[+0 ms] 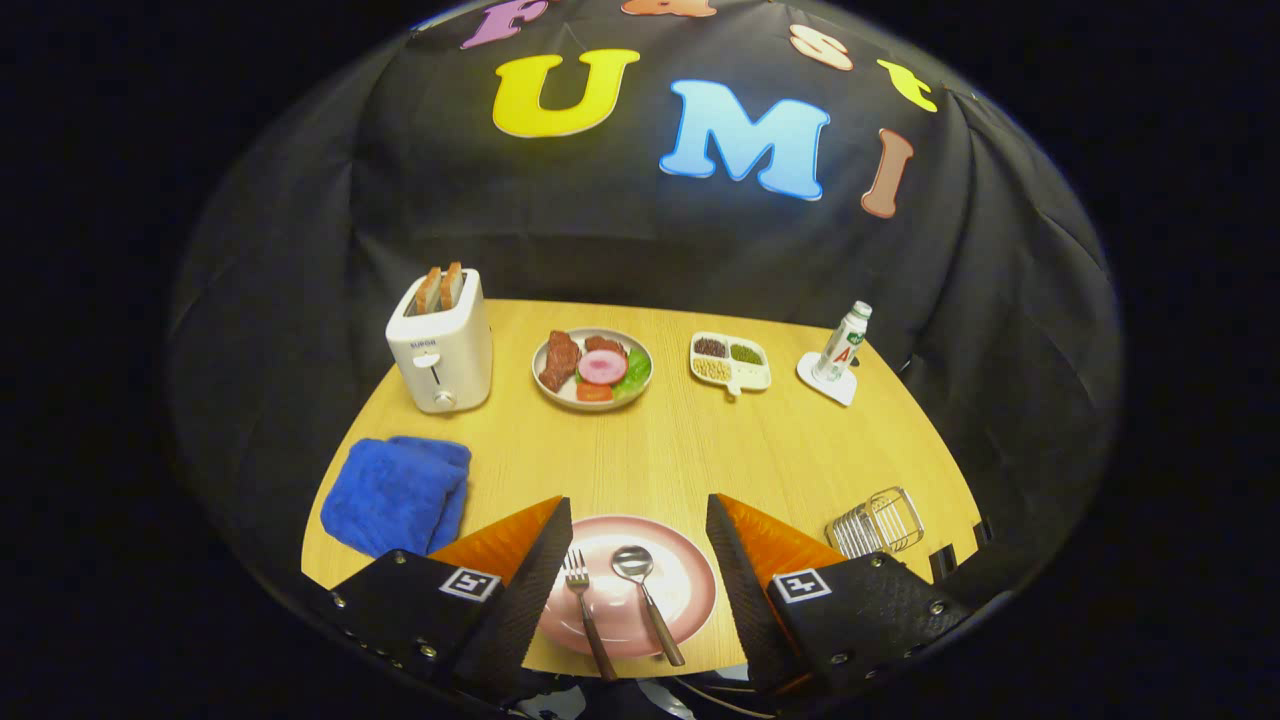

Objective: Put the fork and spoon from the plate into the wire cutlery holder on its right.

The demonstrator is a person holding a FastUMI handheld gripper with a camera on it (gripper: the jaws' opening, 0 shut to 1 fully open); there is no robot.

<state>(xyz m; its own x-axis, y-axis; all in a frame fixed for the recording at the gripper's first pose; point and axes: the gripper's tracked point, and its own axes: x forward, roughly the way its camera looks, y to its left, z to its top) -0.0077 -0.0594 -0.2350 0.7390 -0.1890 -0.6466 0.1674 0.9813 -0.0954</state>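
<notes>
Gripper view gives us the fork (585,606) and the spoon (645,596) lying side by side on the pink plate (690,585), heads pointing away from us and wooden handles reaching back over the near rim. Both sit between the two fingers, the fork closer to the left one, the spoon closer to the right. We judge that nothing has been picked up yet, so the step in hand is the first grasp. To do it well, we would choose one piece, centre the tongs (640,560) over its handle where it overhangs the rim, come down low, and close across the narrow handle so the neighbour is not nudged. The wire cutlery holder (878,523) stands on the wooden table (680,450) to the right of the plate, just beyond the right finger, so the carry looks short. The tongs stand wide open, holding and touching nothing, as far as we can see. Farther out lie a blue cloth (397,494), a white toaster (441,347), a plate of food (593,369), a divided dish (730,362) and a small bottle (842,343).
</notes>
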